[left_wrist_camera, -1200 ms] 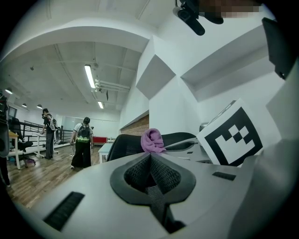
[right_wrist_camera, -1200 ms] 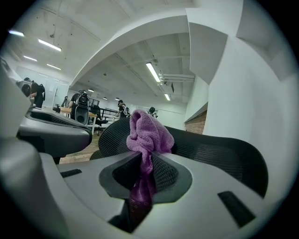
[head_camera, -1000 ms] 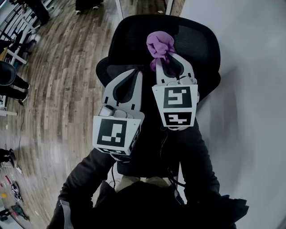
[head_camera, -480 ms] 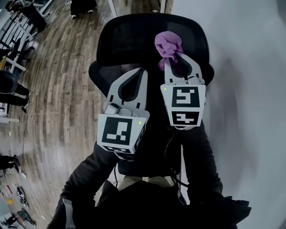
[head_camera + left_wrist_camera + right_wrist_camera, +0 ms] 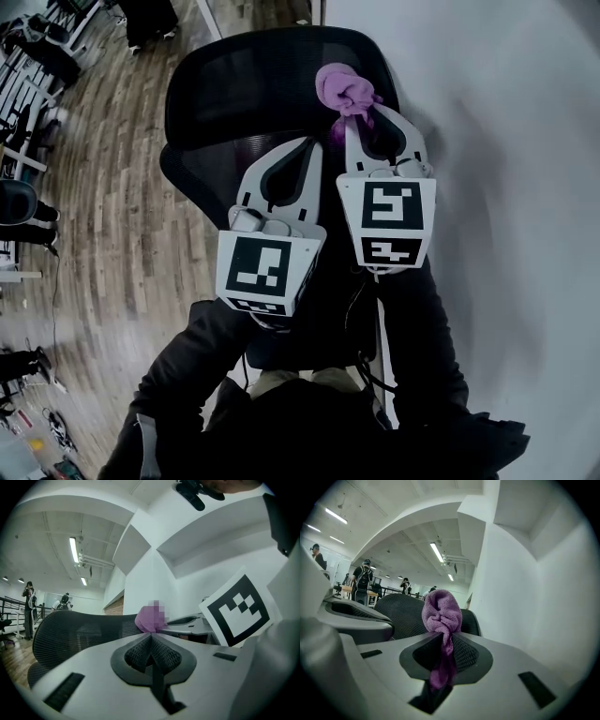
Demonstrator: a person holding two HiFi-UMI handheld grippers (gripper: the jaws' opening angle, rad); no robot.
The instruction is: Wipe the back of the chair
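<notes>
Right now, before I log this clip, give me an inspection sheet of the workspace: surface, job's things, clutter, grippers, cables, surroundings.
Surface: black mesh chair back, upright, close to the white wall.
Job's things: purple terry cloth, bunched, at the chair back's top edge; contact unclear.
Clutter: small items at the lower left edge of the wooden plank floor, too small to tell.
Grippers: right gripper shut on the cloth; left gripper shut, empty, beside it.
Cables: thin dark cables at the person's torso.
Surroundings: standing people and desks far off.
</notes>
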